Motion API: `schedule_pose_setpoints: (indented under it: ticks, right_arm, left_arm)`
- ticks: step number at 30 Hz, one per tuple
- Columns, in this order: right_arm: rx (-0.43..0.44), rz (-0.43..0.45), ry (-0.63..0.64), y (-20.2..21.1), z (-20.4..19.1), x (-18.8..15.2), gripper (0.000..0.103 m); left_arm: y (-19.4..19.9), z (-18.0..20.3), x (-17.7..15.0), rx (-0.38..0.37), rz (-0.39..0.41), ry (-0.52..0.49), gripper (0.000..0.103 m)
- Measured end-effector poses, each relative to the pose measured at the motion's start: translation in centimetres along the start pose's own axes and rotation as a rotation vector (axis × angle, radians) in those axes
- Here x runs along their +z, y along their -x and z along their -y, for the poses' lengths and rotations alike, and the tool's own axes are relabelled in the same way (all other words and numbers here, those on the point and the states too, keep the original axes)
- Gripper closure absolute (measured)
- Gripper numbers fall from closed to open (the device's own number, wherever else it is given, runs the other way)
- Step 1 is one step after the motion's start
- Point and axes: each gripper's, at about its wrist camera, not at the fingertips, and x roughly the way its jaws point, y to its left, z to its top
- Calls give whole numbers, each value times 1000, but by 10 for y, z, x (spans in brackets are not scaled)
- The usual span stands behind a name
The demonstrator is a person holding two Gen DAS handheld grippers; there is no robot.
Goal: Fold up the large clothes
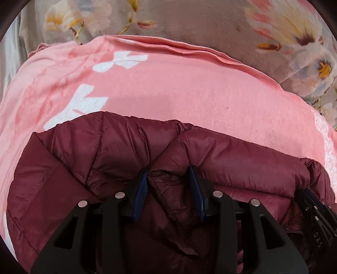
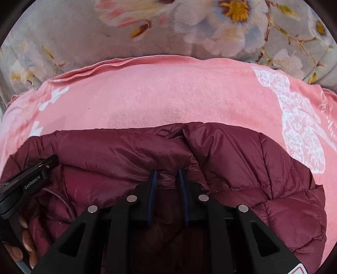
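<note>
A maroon quilted puffer jacket lies bunched on a pink blanket. My left gripper has its blue pads closed on a raised fold of the jacket near a stitched hem. In the right wrist view the same jacket fills the lower half, and my right gripper pinches a narrow ridge of its fabric between nearly closed pads. The two grippers stand side by side along the jacket's edge. The left gripper's body shows at the left there, with a hand beneath it.
The pink blanket carries white prints and spreads beyond the jacket on all sides. Behind it lies a grey floral cover, also across the top of the right wrist view. The right gripper's body shows at the right edge.
</note>
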Motion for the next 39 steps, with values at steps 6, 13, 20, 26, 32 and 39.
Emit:
schedule_pose_setpoints:
  ticks: [6, 13, 20, 26, 32, 39]
  right_arm:
    - [-23, 8, 15, 0, -1, 0, 85]
    - [-33, 10, 22, -2, -2, 0, 85]
    - [-30, 16, 16, -1, -3, 0, 85]
    - [55, 116, -92, 46, 19, -17, 76]
    - [124, 181, -52, 149, 34, -78, 74]
    - [150, 263, -22, 288, 60, -185, 54]
  left_arm:
    - [1, 3, -2, 14, 19, -10, 65]
    - [1, 4, -2, 21, 21, -15, 65]
    - [2, 5, -2, 27, 23, -19, 65]
    - [26, 1, -9, 57, 50, 3, 52]
    - [109, -14, -48, 49, 129, -13, 46]
    - [224, -40, -126, -4, 152, -56, 36]
